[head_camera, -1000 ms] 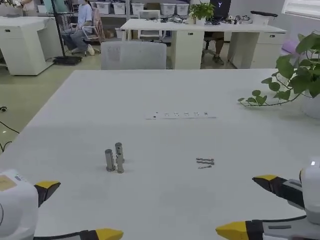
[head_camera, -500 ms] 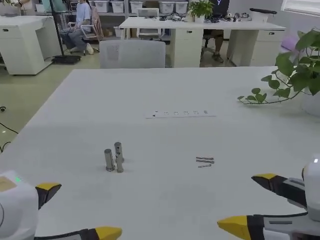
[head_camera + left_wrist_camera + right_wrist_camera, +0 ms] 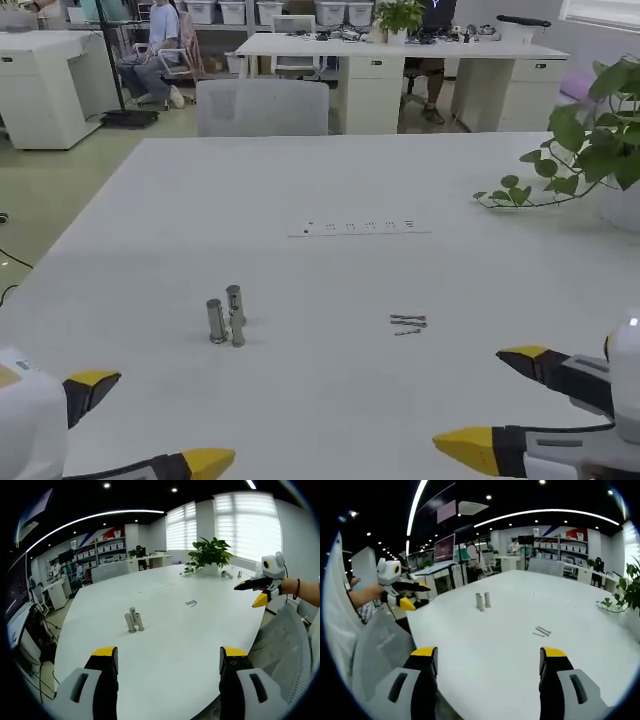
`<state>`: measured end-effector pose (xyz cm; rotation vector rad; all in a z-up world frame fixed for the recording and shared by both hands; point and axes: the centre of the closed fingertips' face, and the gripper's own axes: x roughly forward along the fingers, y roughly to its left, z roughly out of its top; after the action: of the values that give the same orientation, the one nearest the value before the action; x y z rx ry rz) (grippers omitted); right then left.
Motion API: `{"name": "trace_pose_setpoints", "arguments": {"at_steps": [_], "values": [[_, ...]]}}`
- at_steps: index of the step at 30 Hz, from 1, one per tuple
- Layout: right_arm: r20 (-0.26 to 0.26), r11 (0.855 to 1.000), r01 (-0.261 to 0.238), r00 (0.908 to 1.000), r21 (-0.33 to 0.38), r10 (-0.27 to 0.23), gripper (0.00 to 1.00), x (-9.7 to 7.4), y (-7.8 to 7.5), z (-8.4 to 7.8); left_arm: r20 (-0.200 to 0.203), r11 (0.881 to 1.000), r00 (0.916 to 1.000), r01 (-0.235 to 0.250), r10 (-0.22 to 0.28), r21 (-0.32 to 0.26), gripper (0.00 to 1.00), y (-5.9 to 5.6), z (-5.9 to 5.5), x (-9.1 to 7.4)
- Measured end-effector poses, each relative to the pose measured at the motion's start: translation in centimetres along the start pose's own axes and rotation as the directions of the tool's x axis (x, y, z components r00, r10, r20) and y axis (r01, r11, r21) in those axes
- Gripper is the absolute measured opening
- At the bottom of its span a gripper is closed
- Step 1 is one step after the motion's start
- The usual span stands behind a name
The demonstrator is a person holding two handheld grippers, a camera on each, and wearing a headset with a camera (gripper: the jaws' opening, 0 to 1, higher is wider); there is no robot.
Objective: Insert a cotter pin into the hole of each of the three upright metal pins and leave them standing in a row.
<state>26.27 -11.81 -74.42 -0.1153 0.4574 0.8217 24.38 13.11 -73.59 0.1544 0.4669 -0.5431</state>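
While your left hand-held gripper [image 3: 150, 420] and right hand-held gripper [image 3: 490, 400] hang near you, jaws spread and empty, no step is done: three pins [image 3: 226, 320] stand clustered on the surface [image 3: 350, 180], with the cotter pins [image 3: 408, 324] lying loose well to their right.

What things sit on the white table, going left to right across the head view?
upright metal pins → cotter pins → plant

silver metal pins [image 3: 217, 322], white table [image 3: 330, 180]
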Motion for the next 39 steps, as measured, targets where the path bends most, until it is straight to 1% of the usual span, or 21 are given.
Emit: {"name": "trace_pose_setpoints", "arguments": {"at_steps": [5, 17, 23, 27, 33, 35, 37, 39], "values": [[0.006, 1.000, 0.007, 1.0000, 0.002, -0.007, 0.81, -0.1, -0.1, 0.1, 0.001, 1.000, 1.0000, -0.003, 0.003, -0.001, 0.79, 0.1, -0.1, 0.1], [0.025, 1.000, 0.015, 0.9996, 0.013, -0.016, 0.77, -0.1, -0.3, 0.4, 0.023, 1.000, 0.9995, -0.020, 0.021, -0.008, 0.71, 0.6, 0.2, 0.4], [0.037, 1.000, 0.014, 0.9992, 0.020, -0.014, 0.76, -0.1, -0.3, 0.6, 0.031, 1.000, 0.9993, -0.022, 0.023, -0.009, 0.64, 1.4, 0.5, 1.3], [0.050, 1.000, 0.011, 0.9987, 0.025, -0.013, 0.74, -0.1, -0.3, 0.9, 0.025, 1.000, 0.9995, -0.021, 0.021, -0.014, 0.57, 1.9, 0.6, 1.9], [0.061, 0.999, 0.011, 0.9981, 0.033, -0.013, 0.71, 0.0, -0.6, 1.2, 0.038, 1.000, 0.9991, -0.019, 0.019, -0.008, 0.54, 2.3, 0.9, 3.1], [0.060, 0.999, 0.012, 0.9981, 0.035, -0.014, 0.71, 0.1, -0.7, 1.2, 0.047, 1.000, 0.9986, -0.025, 0.025, 0.003, 0.52, 2.5, 1.0, 3.5], [0.059, 0.999, 0.010, 0.9982, 0.038, -0.012, 0.71, 0.2, -0.7, 1.2, 0.054, 1.000, 0.9980, -0.031, 0.031, -0.003, 0.50, 2.9, 1.1, 4.0], [0.058, 0.999, 0.006, 0.9983, 0.040, -0.008, 0.71, 0.3, -0.7, 1.2, 0.064, 1.000, 0.9976, -0.025, 0.026, -0.017, 0.48, 3.2, 1.1, 4.4]]}}
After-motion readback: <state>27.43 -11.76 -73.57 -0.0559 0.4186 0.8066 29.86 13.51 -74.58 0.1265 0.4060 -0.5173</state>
